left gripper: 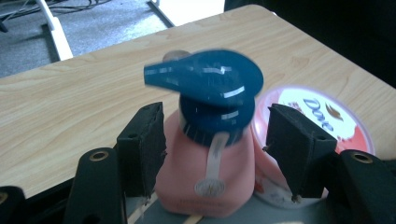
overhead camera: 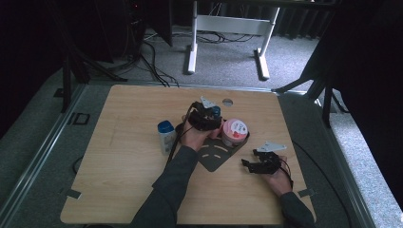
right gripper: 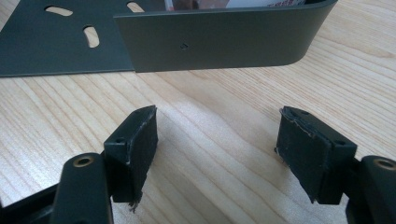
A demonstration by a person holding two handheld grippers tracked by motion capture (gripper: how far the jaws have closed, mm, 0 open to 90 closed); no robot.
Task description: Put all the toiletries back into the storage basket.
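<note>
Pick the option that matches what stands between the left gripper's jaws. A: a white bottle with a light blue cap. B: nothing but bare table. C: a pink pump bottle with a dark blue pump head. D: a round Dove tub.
C: in the left gripper view the pink pump bottle stands between the two black pads of the left gripper, with the Dove tub behind it.

Counter (right gripper: 210, 154): pale wood-grain laminate, smooth, slight sheen. Tray (right gripper: 219, 39) at 12 o'clock of the right tongs (right gripper: 217, 156): dark grey sheet metal, matt, slotted, bent-up lip. Pump bottle (left gripper: 205, 172): pink plastic, satin; its pump head (left gripper: 205, 77) glossy blue plastic. Jar lid (left gripper: 322, 116) at its 3 o'clock: glossy printed. Left tongs (left gripper: 215, 144): black pads, rough, frayed edges.
</note>
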